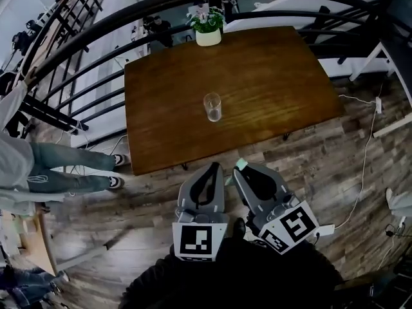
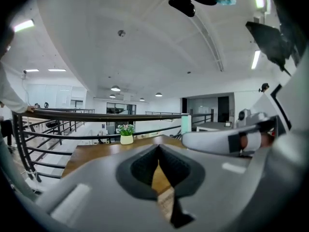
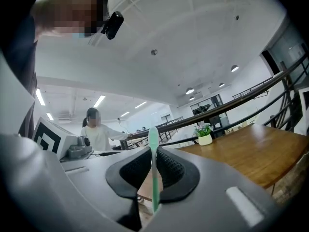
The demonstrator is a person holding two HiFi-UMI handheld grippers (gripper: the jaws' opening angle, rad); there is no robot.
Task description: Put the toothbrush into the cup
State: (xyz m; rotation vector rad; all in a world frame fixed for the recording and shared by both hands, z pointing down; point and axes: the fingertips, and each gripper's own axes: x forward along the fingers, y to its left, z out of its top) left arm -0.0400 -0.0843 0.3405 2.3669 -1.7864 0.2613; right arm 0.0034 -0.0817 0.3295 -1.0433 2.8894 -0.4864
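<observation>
A clear glass cup (image 1: 212, 107) stands upright near the middle of the brown wooden table (image 1: 270, 76). Both grippers hang side by side over the floor, short of the table's near edge. My right gripper (image 1: 243, 167) is shut on a mint-green toothbrush (image 3: 154, 170), which stands upright between the pads with its rounded end above them. That end shows as a pale tip (image 1: 241, 163) in the head view. My left gripper (image 1: 214, 167) is shut with nothing in it; its pads meet at the tip (image 2: 158, 148). No cup shows in either gripper view.
A potted plant (image 1: 208, 28) sits at the table's far edge. A black railing (image 1: 84, 56) curves round the far and left sides. A person's legs (image 1: 71, 169) stand left of the table. White cables (image 1: 364, 166) trail over the wood floor at the right.
</observation>
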